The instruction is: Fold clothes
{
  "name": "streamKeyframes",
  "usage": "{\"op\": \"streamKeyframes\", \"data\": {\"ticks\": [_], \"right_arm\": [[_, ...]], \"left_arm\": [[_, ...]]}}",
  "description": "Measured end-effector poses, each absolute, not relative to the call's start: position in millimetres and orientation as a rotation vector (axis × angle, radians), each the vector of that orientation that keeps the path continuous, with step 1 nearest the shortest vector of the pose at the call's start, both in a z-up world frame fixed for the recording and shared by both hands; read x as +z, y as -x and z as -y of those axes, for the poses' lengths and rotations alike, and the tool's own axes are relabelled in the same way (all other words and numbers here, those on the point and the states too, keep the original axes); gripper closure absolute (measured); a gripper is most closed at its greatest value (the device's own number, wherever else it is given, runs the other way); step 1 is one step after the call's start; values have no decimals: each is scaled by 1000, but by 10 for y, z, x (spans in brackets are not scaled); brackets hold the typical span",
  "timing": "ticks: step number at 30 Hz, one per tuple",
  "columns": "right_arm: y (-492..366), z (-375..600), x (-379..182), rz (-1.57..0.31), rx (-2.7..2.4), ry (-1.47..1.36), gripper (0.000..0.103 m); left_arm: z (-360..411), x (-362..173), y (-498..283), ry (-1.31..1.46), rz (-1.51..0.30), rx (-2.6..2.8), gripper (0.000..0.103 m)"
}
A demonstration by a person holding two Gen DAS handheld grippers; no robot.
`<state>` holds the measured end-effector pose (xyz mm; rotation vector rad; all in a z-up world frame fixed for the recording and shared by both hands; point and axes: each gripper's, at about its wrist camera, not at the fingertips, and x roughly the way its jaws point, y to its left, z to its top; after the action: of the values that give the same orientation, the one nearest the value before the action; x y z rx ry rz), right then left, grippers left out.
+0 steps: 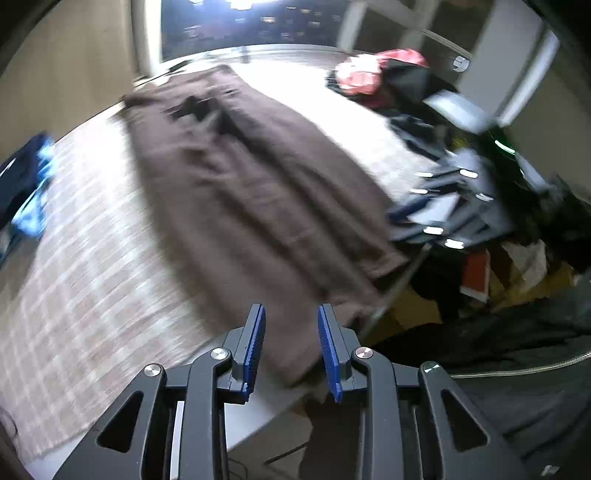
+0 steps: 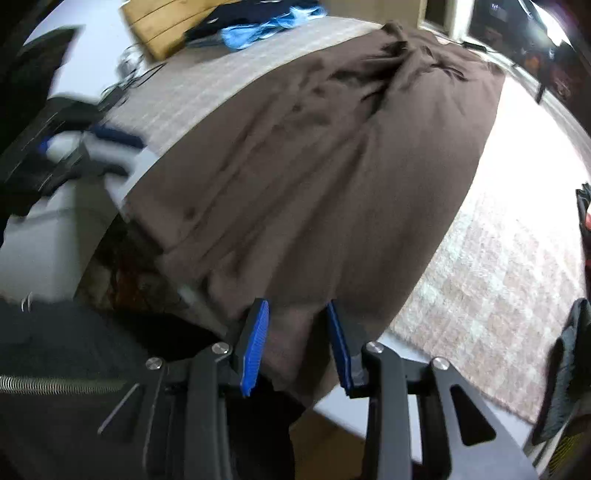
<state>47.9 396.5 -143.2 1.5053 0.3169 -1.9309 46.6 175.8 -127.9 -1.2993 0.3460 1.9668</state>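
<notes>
A long brown garment (image 1: 251,192) lies stretched out on a pale checked cloth (image 1: 85,258) that covers the table. Its near end hangs over the table's front edge. My left gripper (image 1: 291,317) is open, its blue pads (image 1: 255,339) standing apart just above that near end, with nothing between them. In the right wrist view the same brown garment (image 2: 332,162) fills the middle, and my right gripper (image 2: 299,317) is also open, its fingers either side of the hanging hem without closing on it. Both views are motion-blurred.
A pile of red and dark clothes (image 1: 373,77) sits at the table's far right corner. Dark and blue clothes (image 1: 26,184) lie at the left; a blue garment (image 2: 255,26) rests on a wooden board (image 2: 162,22). Cluttered dark items (image 1: 461,206) crowd the right side.
</notes>
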Motion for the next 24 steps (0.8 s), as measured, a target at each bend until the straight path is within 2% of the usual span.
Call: {"op": "streamKeyframes", "data": {"ticks": [4, 8, 11, 13, 15, 18, 20, 24], "right_arm": [[-319, -4148, -1107, -113, -2011, -1436, 71], [-116, -4067, -1181, -66, -2156, -1402, 73], [-159, -3824, -1486, -172, -2170, -1472, 75], [-347, -3688, -1522, -326, -2186, -1443, 75], [-506, -3695, -1450, -359, -2164, -1471, 75], [-579, -3981, -1277, -131, -2255, -1509, 75], [-516, -4186, -1318, 30, -2326, -1558, 72], [-412, -4385, -1540, 295, -2323, -1656, 71]], "left_arm": [[-1665, -1351, -387, 1304, -330, 1986, 75], [-1753, -1455, -403, 1278, -336, 1948, 75], [-1821, -1535, -415, 1259, -342, 1920, 75], [-1898, -1694, -503, 1284, -449, 1894, 75], [-1792, -1623, -537, 1294, -417, 1895, 75], [-1632, -1516, -588, 1308, -369, 1897, 72], [-1556, -1495, -566, 1335, -322, 1902, 64], [-1519, -1570, -438, 1415, -241, 1905, 63]]}}
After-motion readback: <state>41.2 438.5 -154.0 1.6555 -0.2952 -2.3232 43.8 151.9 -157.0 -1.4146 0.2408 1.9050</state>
